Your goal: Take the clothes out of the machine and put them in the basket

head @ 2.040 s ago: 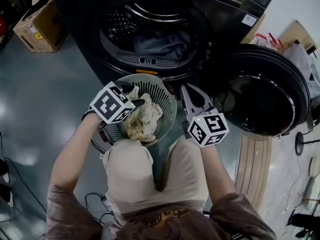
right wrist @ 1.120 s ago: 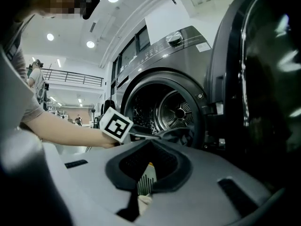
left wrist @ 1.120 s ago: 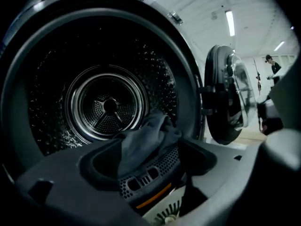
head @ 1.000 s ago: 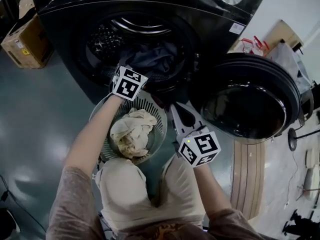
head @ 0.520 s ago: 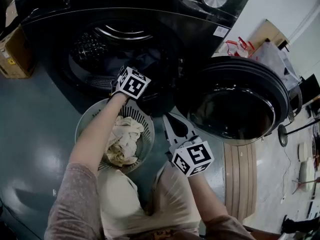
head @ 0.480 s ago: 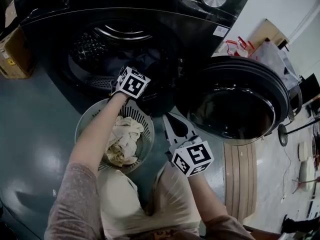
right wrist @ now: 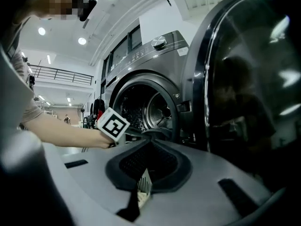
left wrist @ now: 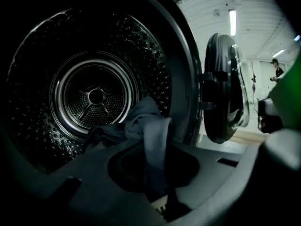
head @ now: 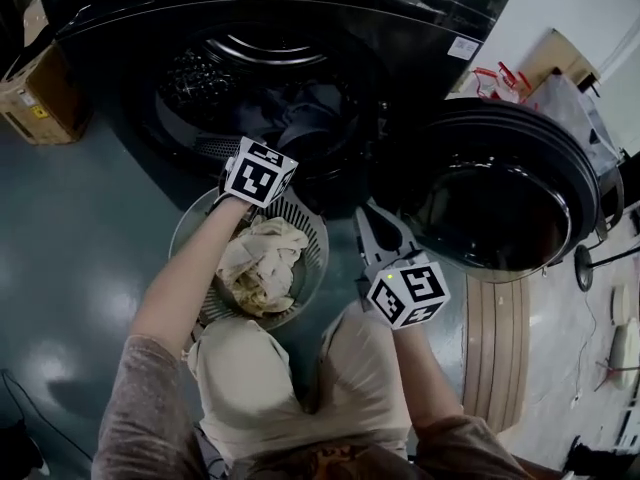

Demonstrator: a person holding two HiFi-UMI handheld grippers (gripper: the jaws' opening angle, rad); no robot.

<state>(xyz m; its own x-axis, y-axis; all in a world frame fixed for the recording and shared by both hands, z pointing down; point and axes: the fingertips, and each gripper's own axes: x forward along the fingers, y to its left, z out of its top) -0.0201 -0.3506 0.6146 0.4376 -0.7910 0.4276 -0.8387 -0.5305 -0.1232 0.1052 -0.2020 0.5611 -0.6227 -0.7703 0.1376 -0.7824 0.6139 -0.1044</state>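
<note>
Garment: a blue-grey garment is being gripped at the mouth of the drum. Most of it is lying heaped on the drum floor, inside the machine.
Change: the left gripper was over the basket two seconds ago and was held wide at the opening a second ago. Its jaws are now being closed on a fold of the garment, which is being caught between them.
Meaning: the grab is judged to be under way, while the lift out has not yet been made. No part of this garment is being carried over the basket so far.
Pointing: the caught end is being drawn outward through the door opening, toward the gripper. The other end is trailing back and down into the drum.
Long axis: in the left gripper view the cloth is being stretched into a narrow band. The band is running from the heap straight out along the line of the jaws, nearly upright in that view.
Right gripper: the right gripper is being held beside the opening, off to the right, with its jaws pressed together and nothing between them.
Basket: the basket is being kept on the floor just below the drum, already loaded with cream clothes.
Door: the door is being left swung wide to the right.
</note>
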